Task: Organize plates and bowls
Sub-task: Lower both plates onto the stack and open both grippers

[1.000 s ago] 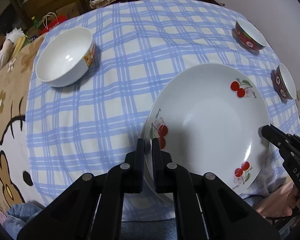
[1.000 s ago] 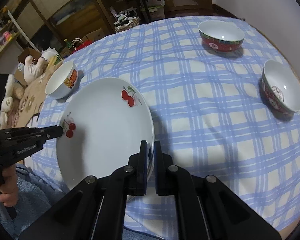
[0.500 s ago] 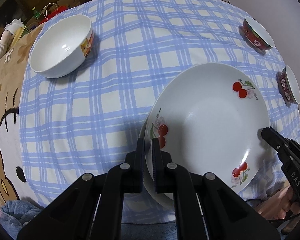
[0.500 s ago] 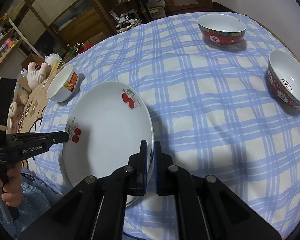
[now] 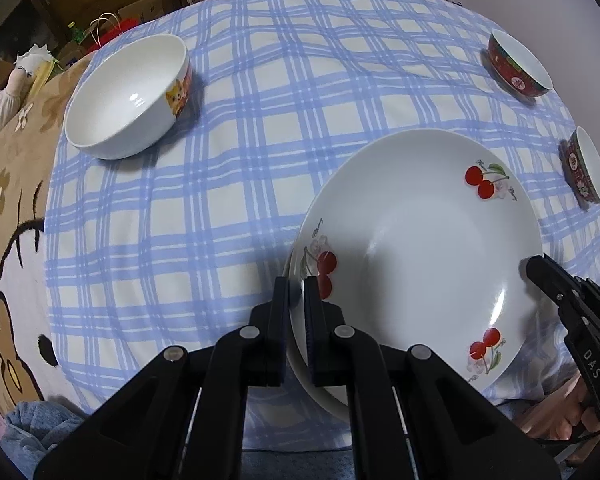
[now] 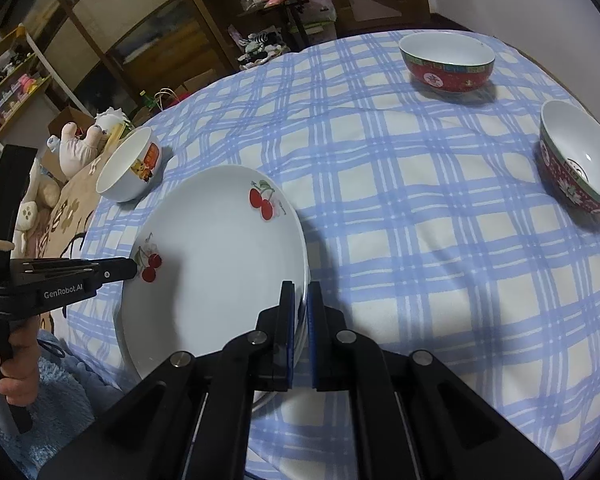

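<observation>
Now both grippers, left gripper point(image 5: 296, 294) and right gripper point(image 6: 300, 300), clamp cherry plate point(image 5: 420, 248) rim, face up.

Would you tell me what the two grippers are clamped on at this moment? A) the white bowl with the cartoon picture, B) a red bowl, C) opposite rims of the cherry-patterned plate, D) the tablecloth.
C: the left gripper and the right gripper each pinch an edge of the cherry plate, on opposite sides.

Two stacked cherry plates point(image 5: 416, 248), one white bowl point(image 5: 128, 96) and two red bowls point(image 6: 448, 64) point(image 6: 576, 164)
</observation>
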